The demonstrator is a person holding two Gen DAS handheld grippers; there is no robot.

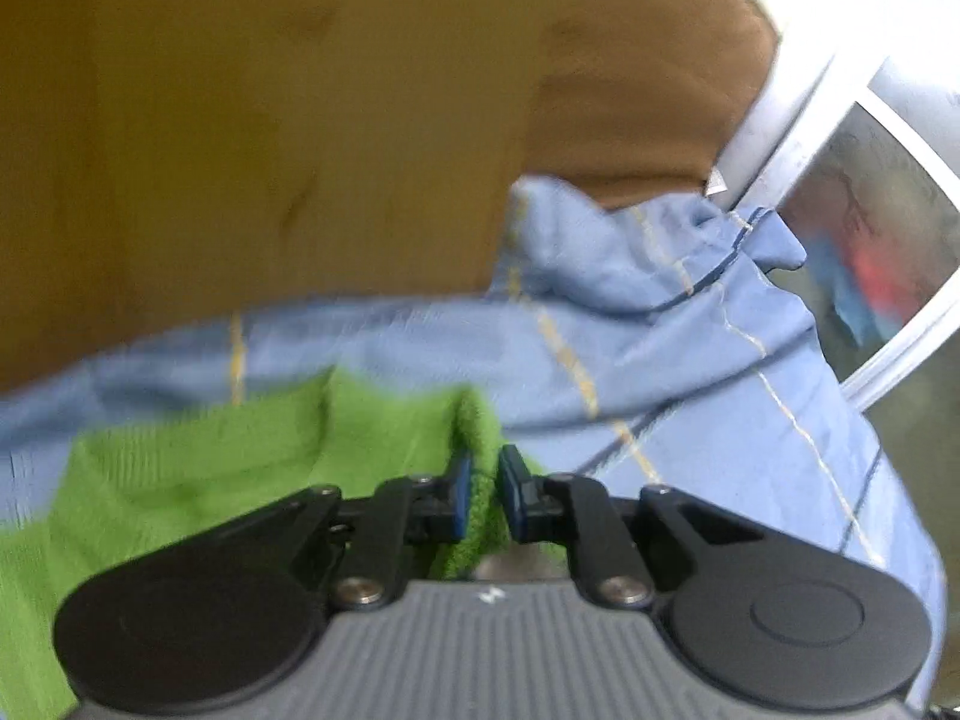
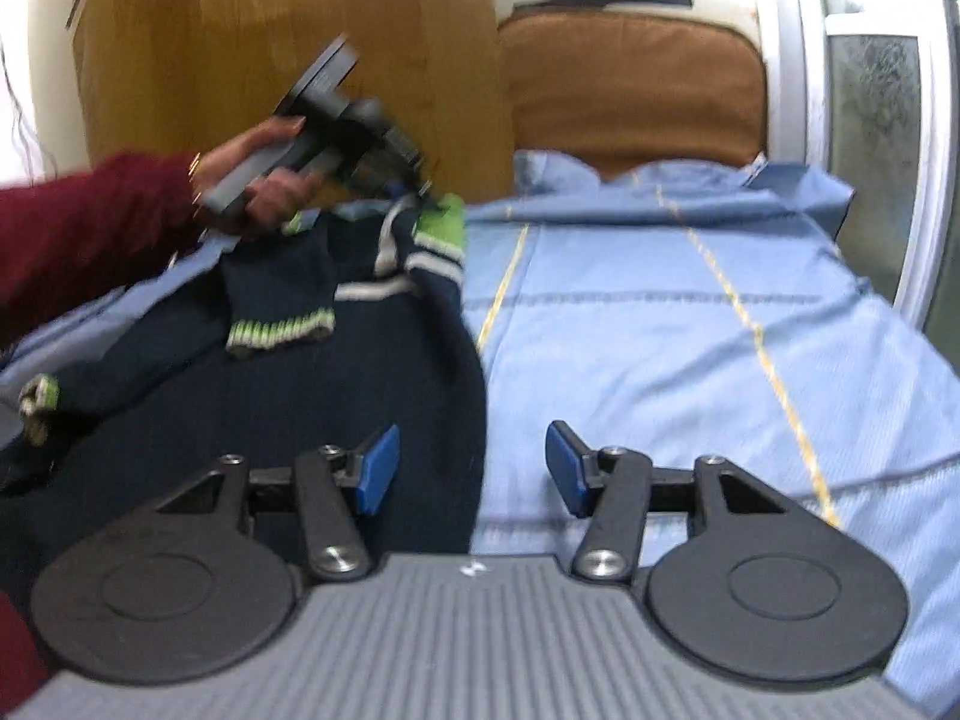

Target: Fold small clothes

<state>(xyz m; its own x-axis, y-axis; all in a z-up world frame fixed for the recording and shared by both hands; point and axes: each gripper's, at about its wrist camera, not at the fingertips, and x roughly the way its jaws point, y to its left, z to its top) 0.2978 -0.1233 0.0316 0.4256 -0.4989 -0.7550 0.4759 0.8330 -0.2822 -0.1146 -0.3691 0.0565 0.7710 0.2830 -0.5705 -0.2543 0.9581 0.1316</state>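
Knitwear fills the left wrist view: your left gripper (image 1: pixel 485 489) has its jaws clamped on a fold of the sweater's green hem (image 1: pixel 474 420), with the blue bedsheet (image 1: pixel 690 360) bunched beyond it against the brown headboard (image 1: pixel 630 78). The frame is blurred, so how much cloth sits between the pads is hard to tell.

In the right wrist view, your right gripper (image 2: pixel 474 468) hangs with its jaws apart and nothing between them, just over the navy sweater (image 2: pixel 360 396) where its edge meets the sheet. Further off, your left hand (image 2: pixel 270 180) lifts the green corner, with the striped sleeve (image 2: pixel 282 324) lying loose across the body.

The risk is a lopsided fold. With only one corner held, the sweater may drag or twist, and that loose sleeve could slide out of place. A thin pinch on the hem could also slip free.
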